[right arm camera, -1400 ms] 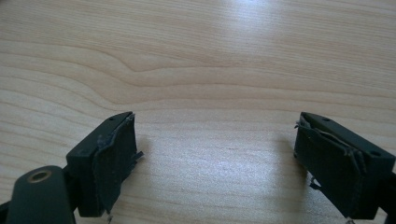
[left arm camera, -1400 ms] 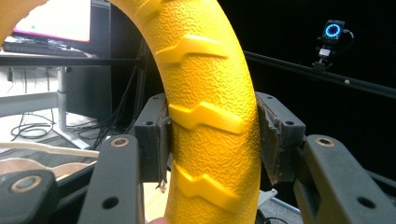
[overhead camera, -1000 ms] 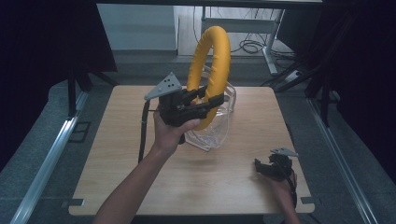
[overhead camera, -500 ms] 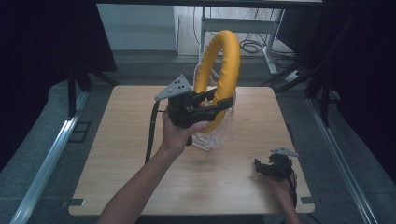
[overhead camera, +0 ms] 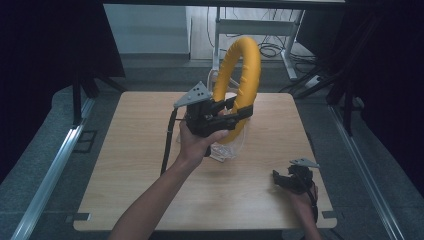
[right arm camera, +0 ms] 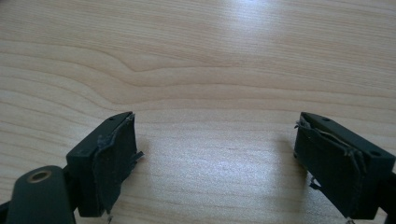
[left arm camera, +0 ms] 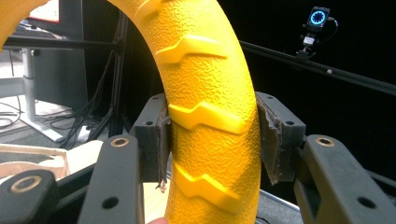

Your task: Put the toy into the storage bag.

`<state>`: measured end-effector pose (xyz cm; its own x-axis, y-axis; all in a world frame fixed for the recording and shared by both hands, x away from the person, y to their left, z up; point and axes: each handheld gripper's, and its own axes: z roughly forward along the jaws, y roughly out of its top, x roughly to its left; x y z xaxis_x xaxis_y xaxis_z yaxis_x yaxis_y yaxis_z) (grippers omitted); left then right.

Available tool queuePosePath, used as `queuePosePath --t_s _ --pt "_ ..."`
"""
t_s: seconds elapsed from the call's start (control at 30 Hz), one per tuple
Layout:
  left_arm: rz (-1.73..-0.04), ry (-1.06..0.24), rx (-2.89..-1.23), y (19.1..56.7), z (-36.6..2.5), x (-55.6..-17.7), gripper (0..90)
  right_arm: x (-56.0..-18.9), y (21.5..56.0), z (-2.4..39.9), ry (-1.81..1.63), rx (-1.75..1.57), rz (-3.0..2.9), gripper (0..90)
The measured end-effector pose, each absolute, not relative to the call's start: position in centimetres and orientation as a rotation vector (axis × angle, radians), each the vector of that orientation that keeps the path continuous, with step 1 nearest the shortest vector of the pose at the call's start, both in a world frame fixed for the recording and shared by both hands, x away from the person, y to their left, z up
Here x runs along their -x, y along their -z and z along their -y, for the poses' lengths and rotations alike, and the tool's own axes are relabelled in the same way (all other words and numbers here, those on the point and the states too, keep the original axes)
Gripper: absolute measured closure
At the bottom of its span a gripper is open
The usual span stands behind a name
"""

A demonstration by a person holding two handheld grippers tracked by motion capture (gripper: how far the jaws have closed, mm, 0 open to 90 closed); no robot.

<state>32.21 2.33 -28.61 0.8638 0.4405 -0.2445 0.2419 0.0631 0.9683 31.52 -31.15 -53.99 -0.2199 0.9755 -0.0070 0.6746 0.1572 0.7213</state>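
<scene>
A large yellow textured ring stands upright in the air over the middle of the wooden table. My left gripper is shut on its lower part; in the left gripper view both pads press the ring from either side. Below the hand a clear plastic container sits on the table, partly hidden by the hand and ring. My right gripper rests low near the front right corner, its jaws wide apart over bare wood with nothing between them.
Metal rails run along the floor on both sides of the table. A desk frame and cables lie beyond the far edge. Dark curtains hang left and right. A small device with a lit ring sits on a bar.
My left gripper has carried the yellow ring a little to the right, and the hand now covers more of the clear container. The right gripper has stayed put.
</scene>
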Motion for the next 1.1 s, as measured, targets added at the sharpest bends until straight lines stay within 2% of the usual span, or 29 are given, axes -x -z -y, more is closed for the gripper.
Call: queuePosePath --t_s 1.1 --pt "-0.642 -0.111 -1.52 31.8 -1.8 -35.3 50.7 -31.5 54.0 31.1 -0.831 -1.567 -1.96 13.3"
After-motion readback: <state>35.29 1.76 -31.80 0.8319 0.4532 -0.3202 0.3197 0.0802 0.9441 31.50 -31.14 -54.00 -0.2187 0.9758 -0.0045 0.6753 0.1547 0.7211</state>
